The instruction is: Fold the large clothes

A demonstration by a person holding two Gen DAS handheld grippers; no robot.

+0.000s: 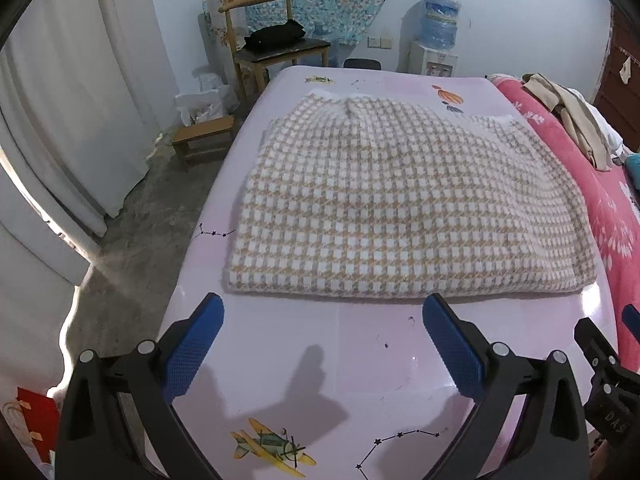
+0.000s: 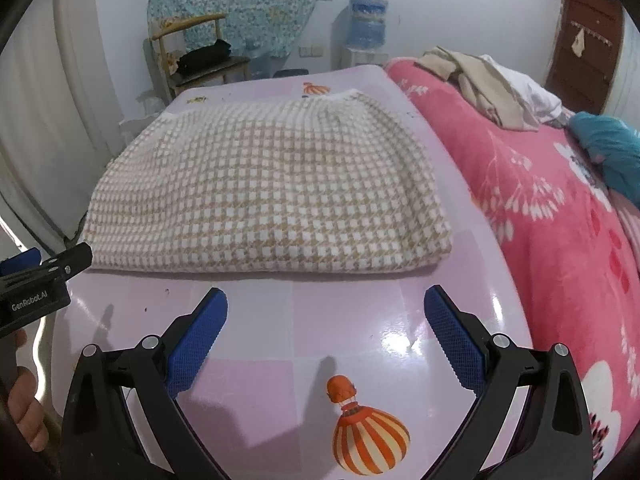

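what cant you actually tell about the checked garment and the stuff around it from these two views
- Checked garment: its layers and sleeves are hidden by its own top layer in both views.
- Beige clothes on the pink blanket: crumpled, so their type is unclear.
- Black item on the chair: too small and dark to identify.
- Right hand-held gripper: cut off by the left wrist view's edge.

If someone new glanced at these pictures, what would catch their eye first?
Most likely the checked sweater, lying folded flat in the middle of the pale pink table. Next, the bright pink flowered blanket beside the table on the right. In front, both the left hand-held gripper and right hand-held gripper are open, short of the sweater.
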